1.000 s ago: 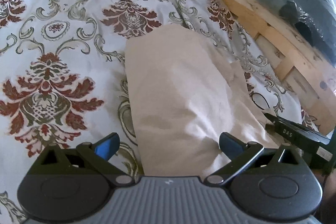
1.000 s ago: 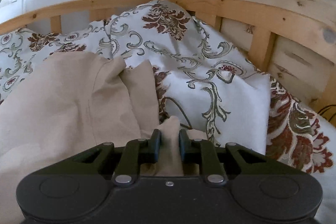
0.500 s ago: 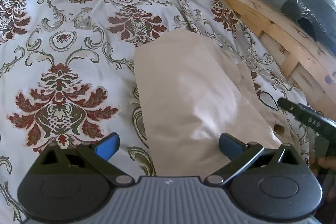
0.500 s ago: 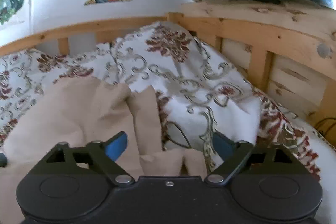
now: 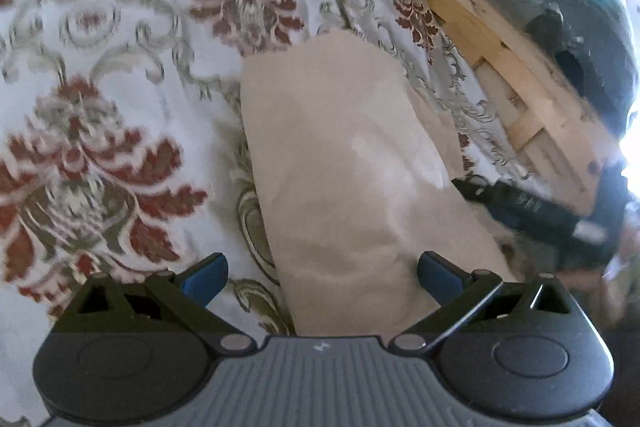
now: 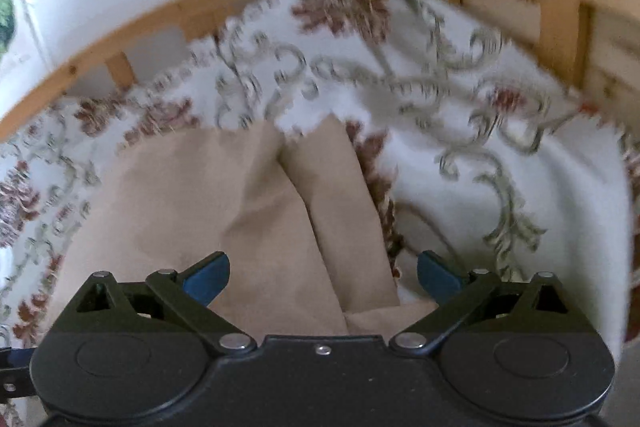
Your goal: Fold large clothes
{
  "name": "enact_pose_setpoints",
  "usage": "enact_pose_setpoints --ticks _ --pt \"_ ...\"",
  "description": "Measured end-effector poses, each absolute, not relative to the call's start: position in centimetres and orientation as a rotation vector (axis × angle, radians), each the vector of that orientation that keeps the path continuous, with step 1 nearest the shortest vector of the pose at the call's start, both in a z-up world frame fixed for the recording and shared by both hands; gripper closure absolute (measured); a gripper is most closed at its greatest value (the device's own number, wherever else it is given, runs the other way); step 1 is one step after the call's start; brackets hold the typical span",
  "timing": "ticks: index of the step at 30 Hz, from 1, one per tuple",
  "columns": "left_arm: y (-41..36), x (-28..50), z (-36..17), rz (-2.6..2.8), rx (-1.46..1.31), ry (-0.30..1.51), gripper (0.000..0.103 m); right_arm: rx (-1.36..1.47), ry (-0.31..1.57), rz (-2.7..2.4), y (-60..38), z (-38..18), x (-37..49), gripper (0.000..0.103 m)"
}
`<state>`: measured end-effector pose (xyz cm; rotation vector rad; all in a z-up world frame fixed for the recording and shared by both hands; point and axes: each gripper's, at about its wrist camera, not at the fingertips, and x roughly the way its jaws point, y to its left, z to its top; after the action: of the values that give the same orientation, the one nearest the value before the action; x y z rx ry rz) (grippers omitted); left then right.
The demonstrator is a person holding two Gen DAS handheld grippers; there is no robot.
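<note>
Right gripper point(image 6: 323, 277): fingers spread wide, the beige garment point(image 6: 256, 223) released since a second ago.
Left gripper point(image 5: 322, 277): held wide apart, as before.
Beige garment: laid folded lengthwise on the floral bedspread point(image 5: 100, 131), beside the wooden bed frame point(image 5: 516, 75).

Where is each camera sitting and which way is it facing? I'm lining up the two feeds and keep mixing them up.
Left wrist: on the left gripper, looking along its open fingers over the beige garment toward the wooden bed frame; the right gripper shows at right.
Right wrist: on the right gripper, open, facing the garment's folds, floral bedspread and wall.
Shared: garment, bedspread, frame.
</note>
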<state>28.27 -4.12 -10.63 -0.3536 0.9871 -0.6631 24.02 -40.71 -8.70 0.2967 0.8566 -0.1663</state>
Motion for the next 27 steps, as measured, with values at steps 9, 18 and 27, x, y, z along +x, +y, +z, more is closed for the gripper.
enact_pose_setpoints --ticks 9,18,27 --pt "-3.8 29.4 -12.7 -0.707 -0.452 1.047 0.0 0.298 0.79 -0.045 -40.7 -10.2 21.9 0.008" --pt "-5.8 29.4 -11.6 -0.715 -0.434 1.07 0.023 0.265 0.781 -0.058 -40.8 -10.1 21.4 0.05" --pt "-7.2 26.4 -7.4 -0.645 -0.288 0.97 0.044 0.323 0.728 -0.033 -41.0 -9.2 20.6 0.086"
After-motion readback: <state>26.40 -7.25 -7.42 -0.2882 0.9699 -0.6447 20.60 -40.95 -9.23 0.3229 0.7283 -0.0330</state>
